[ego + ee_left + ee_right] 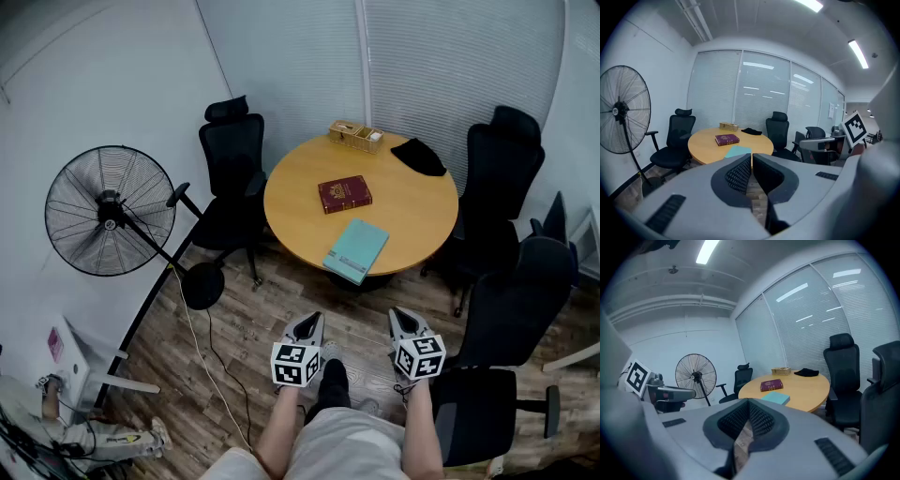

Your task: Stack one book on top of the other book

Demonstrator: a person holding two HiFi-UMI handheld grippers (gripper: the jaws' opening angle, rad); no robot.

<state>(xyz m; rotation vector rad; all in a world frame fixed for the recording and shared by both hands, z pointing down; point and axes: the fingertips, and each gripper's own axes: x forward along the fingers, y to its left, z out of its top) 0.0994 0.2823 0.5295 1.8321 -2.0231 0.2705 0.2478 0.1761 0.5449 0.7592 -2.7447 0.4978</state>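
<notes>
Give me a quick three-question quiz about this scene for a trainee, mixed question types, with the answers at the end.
1. Multiple choice: of the maroon book and the teal book, which lies nearer the edge of the table closest to the person? A) the maroon one B) the teal one C) both equally
2. True or false: one book is already stacked on the other.
3. Fill in: the jaws of the left gripper and the right gripper are both ____.

Key: 1 B. 2 False, the books lie apart on the table. 3 shut, with nothing held.
</notes>
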